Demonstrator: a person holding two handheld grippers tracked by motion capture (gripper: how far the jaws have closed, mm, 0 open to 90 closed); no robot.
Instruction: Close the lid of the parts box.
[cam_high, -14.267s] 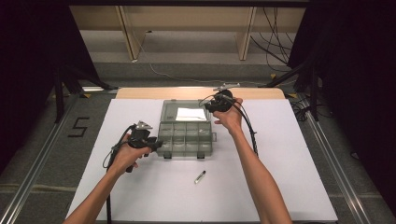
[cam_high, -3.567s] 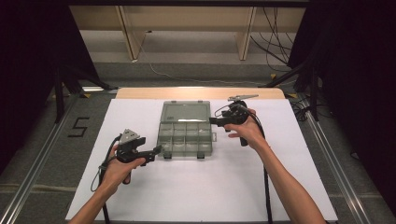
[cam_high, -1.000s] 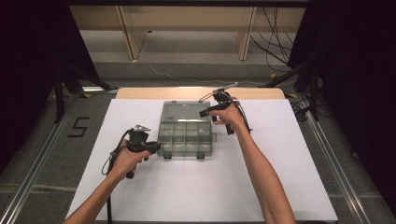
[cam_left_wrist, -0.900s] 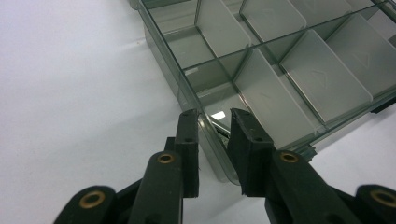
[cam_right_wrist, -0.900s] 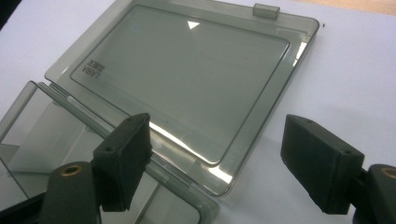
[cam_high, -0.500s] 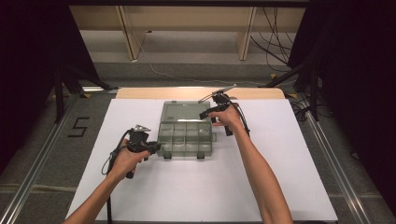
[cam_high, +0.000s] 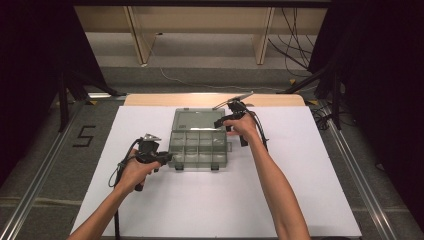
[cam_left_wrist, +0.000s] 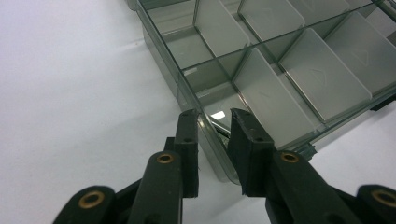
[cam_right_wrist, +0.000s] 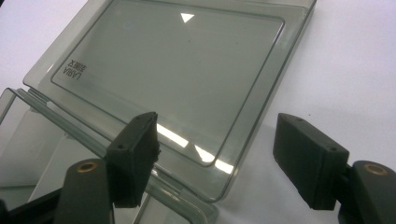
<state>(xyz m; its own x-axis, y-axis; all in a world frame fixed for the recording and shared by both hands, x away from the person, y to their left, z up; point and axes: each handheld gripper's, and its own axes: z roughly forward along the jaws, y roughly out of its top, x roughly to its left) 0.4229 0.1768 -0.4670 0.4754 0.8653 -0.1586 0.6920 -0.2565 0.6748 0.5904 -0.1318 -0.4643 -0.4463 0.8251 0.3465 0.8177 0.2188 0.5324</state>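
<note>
In the high view the jaws of both grippers are small and dark, so their state is hard to read there, and the person's forearms are cut off at the bottom edge. The room around is mostly black; behind the white table (cam_high: 310, 200) there are wooden legs and some cables on the grey floor, and a number five is marked on the floor at the left. On the table lies a clear grey organizer box (cam_high: 197, 148) with its lid (cam_high: 196, 120) folded back flat, away from the person. The compartments (cam_left_wrist: 322, 70) that can be seen look empty, only grey dividers are in them. The left gripper (cam_left_wrist: 212, 135) is clamped on the near left corner wall of the box, one jaw outside and one inside. The right gripper (cam_right_wrist: 215, 149) is over the right corner of the lid near the hinge; its jaws are apart, they have just been closing a little, and the lid corner lies between them, but the pads do not press on it.
</note>
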